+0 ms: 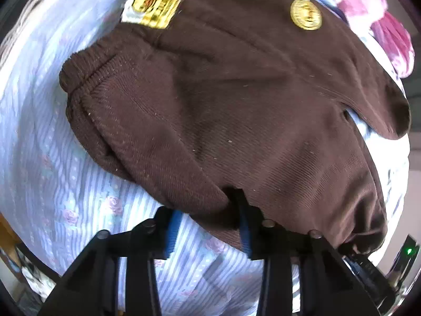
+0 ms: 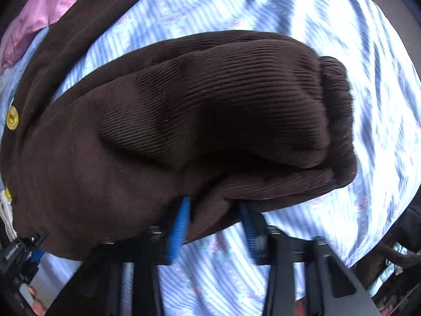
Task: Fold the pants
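Although the brown pants [image 1: 223,100] already lie doubled over on the striped bedsheet [image 1: 52,158], the fold looks loose and bulky near the sheet's front edge. Both tools stand spread: the left gripper [image 1: 208,223] has fabric draped over one blue finger, and the right gripper [image 2: 215,223] has cloth lying between its fingers, unpinched. Pulling back carelessly could snag an edge and drag the fold open. A pink cloth [image 1: 381,21] sits at the far corner.
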### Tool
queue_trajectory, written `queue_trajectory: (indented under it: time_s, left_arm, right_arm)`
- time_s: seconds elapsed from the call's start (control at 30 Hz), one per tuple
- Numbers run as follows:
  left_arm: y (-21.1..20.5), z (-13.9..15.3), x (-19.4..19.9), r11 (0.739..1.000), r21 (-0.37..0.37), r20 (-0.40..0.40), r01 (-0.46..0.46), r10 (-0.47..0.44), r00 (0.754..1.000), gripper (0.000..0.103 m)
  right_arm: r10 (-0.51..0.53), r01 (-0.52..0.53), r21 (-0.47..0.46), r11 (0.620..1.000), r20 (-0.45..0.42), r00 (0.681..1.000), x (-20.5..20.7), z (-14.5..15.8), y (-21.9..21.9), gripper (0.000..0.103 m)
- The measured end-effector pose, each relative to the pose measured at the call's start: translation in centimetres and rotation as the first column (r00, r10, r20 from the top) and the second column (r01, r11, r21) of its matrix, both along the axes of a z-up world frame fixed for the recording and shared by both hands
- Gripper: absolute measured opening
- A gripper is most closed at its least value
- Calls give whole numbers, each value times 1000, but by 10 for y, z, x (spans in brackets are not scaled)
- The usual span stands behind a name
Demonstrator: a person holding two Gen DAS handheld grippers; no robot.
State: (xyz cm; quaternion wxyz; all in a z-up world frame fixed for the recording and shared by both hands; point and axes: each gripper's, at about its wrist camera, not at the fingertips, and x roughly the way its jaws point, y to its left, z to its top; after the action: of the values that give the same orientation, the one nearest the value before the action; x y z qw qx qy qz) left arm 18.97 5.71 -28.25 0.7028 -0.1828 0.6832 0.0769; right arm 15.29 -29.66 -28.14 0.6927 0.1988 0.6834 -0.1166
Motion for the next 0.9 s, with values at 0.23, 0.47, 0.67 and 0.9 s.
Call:
queue_trajectory:
  time_s: [0.23, 0.47, 0.67, 0.9]
  left_arm:
    - [-16, 49, -22, 998, 36, 80, 44, -47, 996, 33]
    - [-19, 112, -44, 998, 43, 194, 51, -58, 979, 31]
    - [-13, 173, -39, 1000, 13, 316, 20, -23, 948, 29]
    - [10, 203, 32, 1000, -14, 341, -3, 8, 940, 29]
  right_arm:
    - [6, -10, 38, 999, 100, 995, -13, 39, 0, 13]
    - [16, -29, 38, 999, 288, 957, -21, 125, 3, 11]
    - [6, -29, 45, 999, 438, 899, 19, 174, -8, 11]
    - [-10, -18, 49, 999, 525, 851, 97, 217, -11, 11]
